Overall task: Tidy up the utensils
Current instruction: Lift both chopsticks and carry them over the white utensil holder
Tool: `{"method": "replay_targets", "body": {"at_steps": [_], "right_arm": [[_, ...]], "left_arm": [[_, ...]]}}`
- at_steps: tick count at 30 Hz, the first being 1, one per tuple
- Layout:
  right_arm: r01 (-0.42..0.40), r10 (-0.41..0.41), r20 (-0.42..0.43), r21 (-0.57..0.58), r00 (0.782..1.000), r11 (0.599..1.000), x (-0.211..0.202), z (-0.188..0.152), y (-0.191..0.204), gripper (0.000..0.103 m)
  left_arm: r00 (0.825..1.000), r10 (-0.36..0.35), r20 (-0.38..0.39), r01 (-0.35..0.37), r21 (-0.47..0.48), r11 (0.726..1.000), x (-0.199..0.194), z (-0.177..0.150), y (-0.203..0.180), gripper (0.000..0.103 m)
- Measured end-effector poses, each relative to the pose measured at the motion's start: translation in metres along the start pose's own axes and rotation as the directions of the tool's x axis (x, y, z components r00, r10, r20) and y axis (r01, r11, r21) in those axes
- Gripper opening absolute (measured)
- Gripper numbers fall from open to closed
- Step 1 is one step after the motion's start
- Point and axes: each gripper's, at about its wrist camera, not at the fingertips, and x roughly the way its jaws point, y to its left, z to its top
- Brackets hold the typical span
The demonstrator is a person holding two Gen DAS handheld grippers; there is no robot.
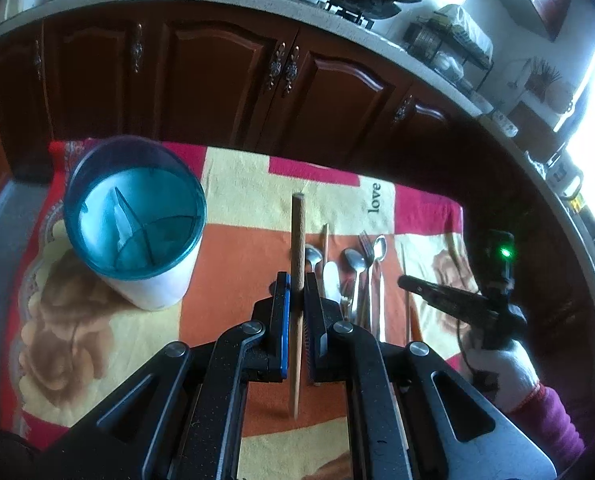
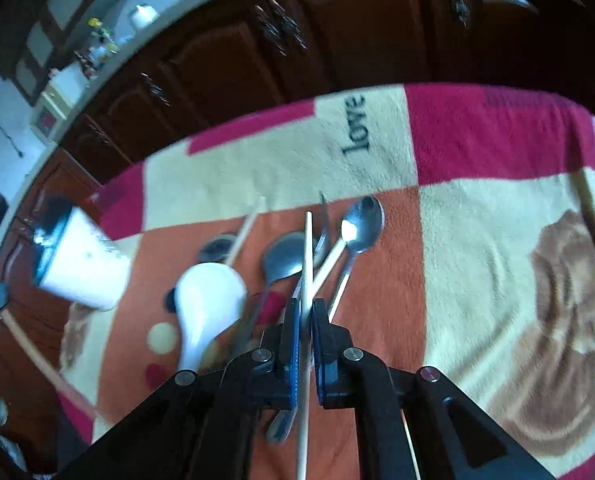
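Both hands are picking up sticks. The left gripper [image 1: 296, 288] jaws pinch a brown wooden chopstick [image 1: 297, 240], right of the white holder with the blue rim [image 1: 135, 216]. The right gripper [image 2: 306, 312] jaws pinch a pale thin chopstick [image 2: 308, 256] above the metal spoons [image 2: 361, 224]. Next, I think, each stick goes tip-down into the holder.

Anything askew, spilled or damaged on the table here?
Nothing spilled or broken. The utensil holder stands upright on the blanket. The spoons and loose chopsticks lie jumbled and crossing, not yet sorted. Each tool grips one chopstick.
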Motion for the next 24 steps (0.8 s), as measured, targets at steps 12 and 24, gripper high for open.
{"method": "replay_targets", "body": {"at_steps": [12, 24], "right_arm": [[-0.066, 0.083, 0.131, -0.135, 0.988, 0.989, -0.064, 0.019, 0.073, 0.004], [0.119, -0.136, -0.084, -0.181, 0.987, 0.976, 0.032, -0.003, 0.036, 0.024]], "left_arm": [[0.997, 0.005, 0.082, -0.004, -0.015, 1.000, -0.047, 0.020, 0.009, 0.005], [0.996, 0.006, 0.085, -0.004, -0.027, 1.000, -0.060, 0.013, 0.019, 0.005]]}}
